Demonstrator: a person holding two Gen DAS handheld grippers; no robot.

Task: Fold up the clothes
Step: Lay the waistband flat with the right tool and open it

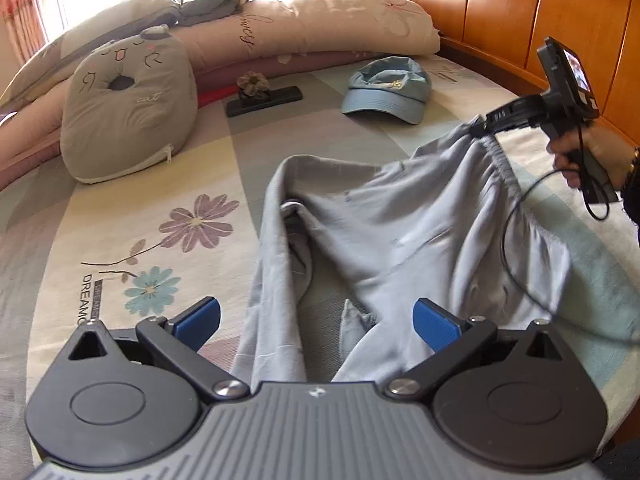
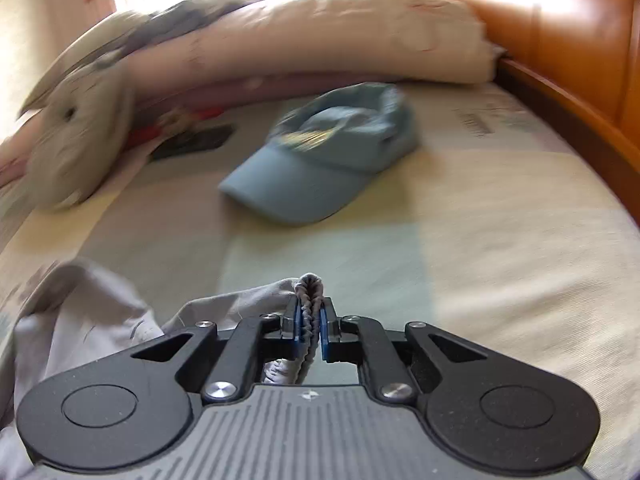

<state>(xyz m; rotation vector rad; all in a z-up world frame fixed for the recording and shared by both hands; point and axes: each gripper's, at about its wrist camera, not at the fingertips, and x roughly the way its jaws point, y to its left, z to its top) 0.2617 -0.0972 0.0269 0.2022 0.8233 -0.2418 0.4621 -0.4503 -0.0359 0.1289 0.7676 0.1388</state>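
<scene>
Grey trousers [image 1: 400, 232] are spread on the bed [image 1: 120, 208], on the near side of the blue cap [image 1: 386, 90], with the waistband [image 1: 500, 160] toward the headboard [image 1: 520, 12] and the legs running back toward the left tool [image 1: 316, 322]. Their long axis lies roughly along the line from the left tool up to the right tool [image 2: 310, 326]. In the right wrist view the right tool's blue pads are seen clamped on the gathered elastic of the waistband, a bunched end of it poking out past the fingertips; that corner is held lifted off the bed, and the view is blurred by motion. A hand [image 1: 580, 152] is seen on the handle of that tool, just before the headboard.

The left tool is wide open and holds nothing; its blue pads stand either side of the two legs, which pass beneath and between them, untouched as far as can be told.

The leg ends are judged nearer to the left tool, so a grip there is what the coming fold would turn on: with the waistband already held, the legs would be brought along the long axis toward the cap end
</scene>
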